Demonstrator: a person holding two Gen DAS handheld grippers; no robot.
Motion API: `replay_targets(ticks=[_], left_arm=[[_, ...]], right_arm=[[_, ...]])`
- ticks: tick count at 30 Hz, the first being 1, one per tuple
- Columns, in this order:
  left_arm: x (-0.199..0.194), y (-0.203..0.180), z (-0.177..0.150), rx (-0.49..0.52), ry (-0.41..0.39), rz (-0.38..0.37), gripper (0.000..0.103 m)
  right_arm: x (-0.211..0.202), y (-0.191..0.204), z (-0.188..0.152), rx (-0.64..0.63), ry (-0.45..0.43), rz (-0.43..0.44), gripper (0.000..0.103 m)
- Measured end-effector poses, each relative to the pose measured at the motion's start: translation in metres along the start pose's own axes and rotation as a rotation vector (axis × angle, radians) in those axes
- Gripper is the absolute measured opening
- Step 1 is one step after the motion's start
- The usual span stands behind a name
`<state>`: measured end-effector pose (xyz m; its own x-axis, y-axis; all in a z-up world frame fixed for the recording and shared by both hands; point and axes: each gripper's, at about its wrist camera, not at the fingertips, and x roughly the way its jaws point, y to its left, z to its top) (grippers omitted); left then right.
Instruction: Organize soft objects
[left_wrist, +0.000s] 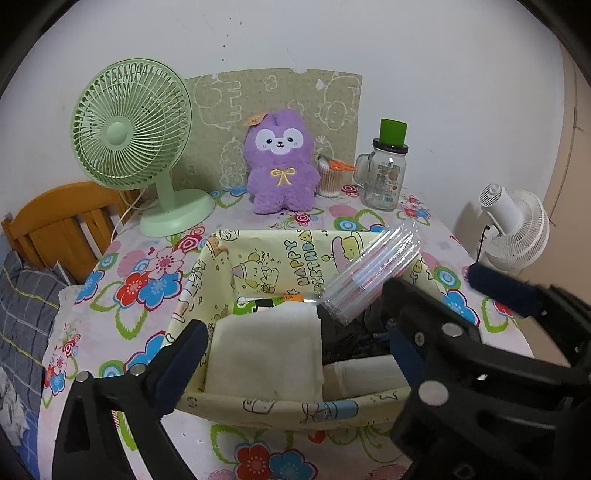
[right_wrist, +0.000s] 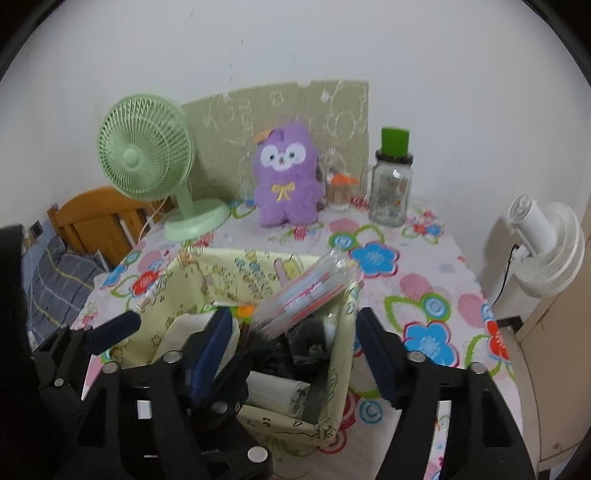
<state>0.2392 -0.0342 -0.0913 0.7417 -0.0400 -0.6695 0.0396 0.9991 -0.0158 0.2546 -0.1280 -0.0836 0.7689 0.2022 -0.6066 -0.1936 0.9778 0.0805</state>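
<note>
A pale yellow fabric basket (left_wrist: 266, 251) (right_wrist: 343, 354) with cartoon prints stands on the floral tablecloth. It holds a folded cream cloth (left_wrist: 266, 350), a white roll (right_wrist: 273, 393), dark fabric (left_wrist: 354, 339) (right_wrist: 306, 343) and a clear pack of straws (left_wrist: 373, 269) (right_wrist: 306, 291) leaning on its right rim. A purple plush bunny (left_wrist: 282, 166) (right_wrist: 286, 181) sits upright at the table's back. My left gripper (left_wrist: 295, 343) is open over the basket, empty. My right gripper (right_wrist: 295, 350) is open over the basket's right side, empty; its left finger overlaps the left gripper.
A green desk fan (left_wrist: 133, 140) (right_wrist: 147, 162) stands back left. A glass jar with a green lid (left_wrist: 386, 173) (right_wrist: 391, 192) and a cotton swab holder (left_wrist: 328, 177) (right_wrist: 340, 192) stand back right. A white fan (left_wrist: 517, 229) (right_wrist: 546, 247) is off the table's right edge. A wooden bed frame (left_wrist: 62, 221) is left.
</note>
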Motion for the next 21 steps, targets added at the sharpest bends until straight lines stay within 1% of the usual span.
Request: replay_targets(ticks=[4,6,9,21], left_arm=[[-0.005,0.001,-0.002,-0.001,-0.004,-0.011,0.103],[-0.008,0.000,-0.003,0.004,-0.011,-0.026,0.103],[-0.014,-0.002,-0.005,0.012,-0.013,-0.051,0.103],[-0.055,0.000,-0.013,0.008,-0.071,-0.021,0.103]], right_arm=[[-0.001,-0.001,0.000,-0.007,0.012,-0.006,0.076],[-0.004,-0.002,-0.001,0.002,0.013,0.000,0.083],[-0.010,-0.003,-0.003,0.006,0.005,-0.001,0.086],[-0.048,0.001,-0.008,0.008,-0.029,-0.012,0.094]])
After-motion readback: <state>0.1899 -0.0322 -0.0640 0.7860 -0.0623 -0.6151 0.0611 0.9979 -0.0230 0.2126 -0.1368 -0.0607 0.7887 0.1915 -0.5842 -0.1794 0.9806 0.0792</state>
